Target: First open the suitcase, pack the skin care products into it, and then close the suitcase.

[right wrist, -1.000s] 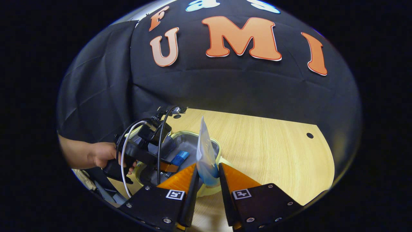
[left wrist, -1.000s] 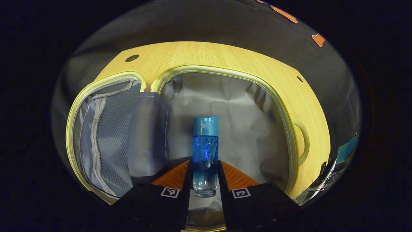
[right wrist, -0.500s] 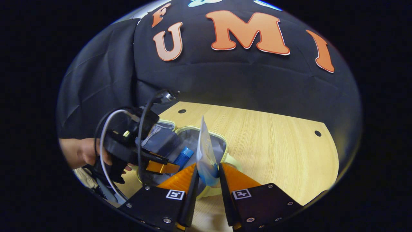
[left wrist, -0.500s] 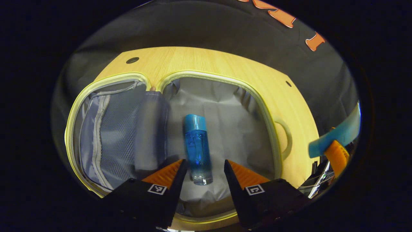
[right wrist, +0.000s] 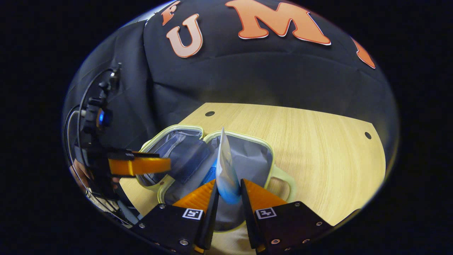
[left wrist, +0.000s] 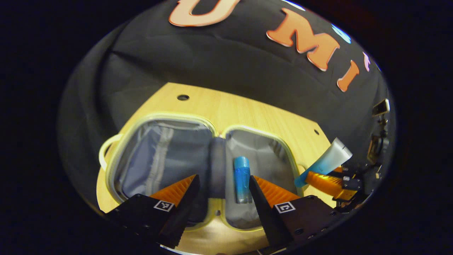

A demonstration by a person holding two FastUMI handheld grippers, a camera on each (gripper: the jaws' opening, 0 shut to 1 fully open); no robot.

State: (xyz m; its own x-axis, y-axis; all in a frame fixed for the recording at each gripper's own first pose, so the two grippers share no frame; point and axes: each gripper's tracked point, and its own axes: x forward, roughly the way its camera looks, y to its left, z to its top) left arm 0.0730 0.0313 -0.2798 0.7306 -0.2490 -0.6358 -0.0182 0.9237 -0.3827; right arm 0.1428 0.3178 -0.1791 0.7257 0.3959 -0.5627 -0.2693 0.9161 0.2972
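The open suitcase (left wrist: 166, 159) lies flat on the wooden table (left wrist: 219, 106), grey lining up, pale yellow-green rim around both halves. A blue bottle (left wrist: 242, 179) lies in its right half, cap pointing away. My left gripper (left wrist: 223, 181) hovers open above the hinge, touching nothing. In the right gripper view, my right gripper (right wrist: 228, 186) is shut on a white-to-blue tube (right wrist: 224, 170), crimped end up, above the suitcase (right wrist: 254, 159). The bottle (right wrist: 211, 174) peeks out behind the tube. The tube (left wrist: 327, 159) and right gripper (left wrist: 315, 175) also appear at the right of the left gripper view.
The suitcase handle (right wrist: 286, 180) sticks out toward bare table (right wrist: 318, 152) on the right. The left half holds a mesh zip pocket (left wrist: 155, 156). The left gripper (right wrist: 138, 165) with its cables hangs at the left, level with the case's edge.
My left gripper opened, left the blue bottle lying in the suitcase, and drew back and up. My right gripper carried the tube closer, over the case.
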